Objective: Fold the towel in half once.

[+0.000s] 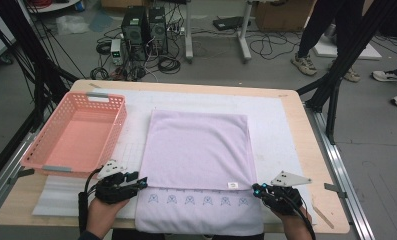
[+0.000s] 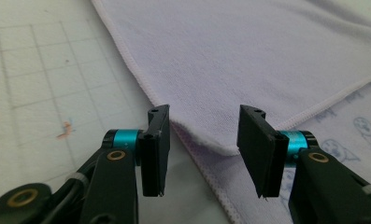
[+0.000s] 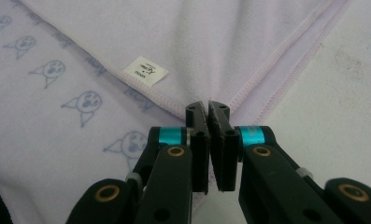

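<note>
A grey floor (image 1: 376,145) lay beyond the wooden desk (image 1: 291,107). Two black computer towers (image 1: 145,27) stood amid tangled cables (image 1: 168,62), near white table legs (image 1: 244,35) and a cardboard box (image 1: 283,15). Black stand struts (image 1: 336,75) flanked the desk.

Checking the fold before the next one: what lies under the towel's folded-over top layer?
Under the folded top layer lies the towel's lower layer, a printed strip with small faces showing at the near edge. The rest is covered, on the white mat.

Wooden table (image 1: 291,107) under white mat (image 1: 273,125), towel (image 1: 196,150), basket (image 1: 78,132).
</note>
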Available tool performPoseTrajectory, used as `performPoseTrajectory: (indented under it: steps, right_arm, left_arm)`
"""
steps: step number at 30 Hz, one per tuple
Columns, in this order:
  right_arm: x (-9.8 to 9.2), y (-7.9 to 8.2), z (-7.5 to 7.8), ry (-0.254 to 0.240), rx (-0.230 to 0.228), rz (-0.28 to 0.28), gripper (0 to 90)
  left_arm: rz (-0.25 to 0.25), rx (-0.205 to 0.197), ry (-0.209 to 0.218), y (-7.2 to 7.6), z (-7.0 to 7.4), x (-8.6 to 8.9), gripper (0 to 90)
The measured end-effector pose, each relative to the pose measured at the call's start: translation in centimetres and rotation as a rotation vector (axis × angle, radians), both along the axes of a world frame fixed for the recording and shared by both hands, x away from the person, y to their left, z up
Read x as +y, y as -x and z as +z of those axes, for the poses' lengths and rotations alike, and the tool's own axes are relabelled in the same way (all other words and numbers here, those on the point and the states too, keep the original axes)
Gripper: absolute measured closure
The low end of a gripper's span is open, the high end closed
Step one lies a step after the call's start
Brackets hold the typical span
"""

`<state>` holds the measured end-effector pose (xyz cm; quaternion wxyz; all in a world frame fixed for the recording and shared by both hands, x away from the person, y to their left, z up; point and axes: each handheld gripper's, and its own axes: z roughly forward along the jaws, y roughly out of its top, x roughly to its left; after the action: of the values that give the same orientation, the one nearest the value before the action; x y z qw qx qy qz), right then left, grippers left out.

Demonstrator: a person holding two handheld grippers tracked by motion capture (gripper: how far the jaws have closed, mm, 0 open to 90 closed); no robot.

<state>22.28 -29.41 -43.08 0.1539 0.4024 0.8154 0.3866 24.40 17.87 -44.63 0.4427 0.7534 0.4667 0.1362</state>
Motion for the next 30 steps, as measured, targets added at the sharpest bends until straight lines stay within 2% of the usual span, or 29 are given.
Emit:
performPoseTrajectory:
  steps: [1, 4, 5, 8, 14, 21, 25, 30]
  right_arm:
    - [0.0, 0.0, 0.0, 0.001, -0.003, 0.002, 87.0]
    - [0.0, 0.0, 0.0, 0.003, -0.004, 0.006, 87.0]
    - [0.0, 0.0, 0.0, 0.002, -0.004, 0.006, 87.0]
    - [0.0, 0.0, 0.0, -0.001, -0.005, 0.004, 87.0]
    - [-0.3, 0.6, 0.4, -0.021, -0.007, 0.011, 87.1]
    - [-0.9, 2.4, 1.5, -0.039, -0.027, 0.034, 87.1]
    - [-1.2, 4.0, 2.1, -0.055, -0.031, 0.044, 87.1]
    - [-1.1, 5.4, 2.3, -0.045, -0.023, 0.063, 87.1]
  left_arm:
    - [-0.003, -0.007, -0.022, 0.0, 0.0, -0.2, 58.4]
    - [-0.029, -0.041, -0.060, 0.3, 0.1, -0.6, 82.3]
    - [-0.032, -0.055, -0.071, 0.4, 0.1, -0.8, 86.2]
    - [-0.042, -0.063, -0.069, 0.5, 0.3, -0.8, 87.1]
    - [-0.062, -0.047, 0.023, 1.4, 1.0, 0.1, 87.3]
    - [-0.095, -0.043, 0.073, 3.3, 1.8, 0.5, 87.3]
    - [-0.117, -0.032, 0.083, 4.4, 2.0, 0.9, 87.3]
    - [-0.148, -0.020, 0.068, 5.7, 2.0, 1.1, 87.3]
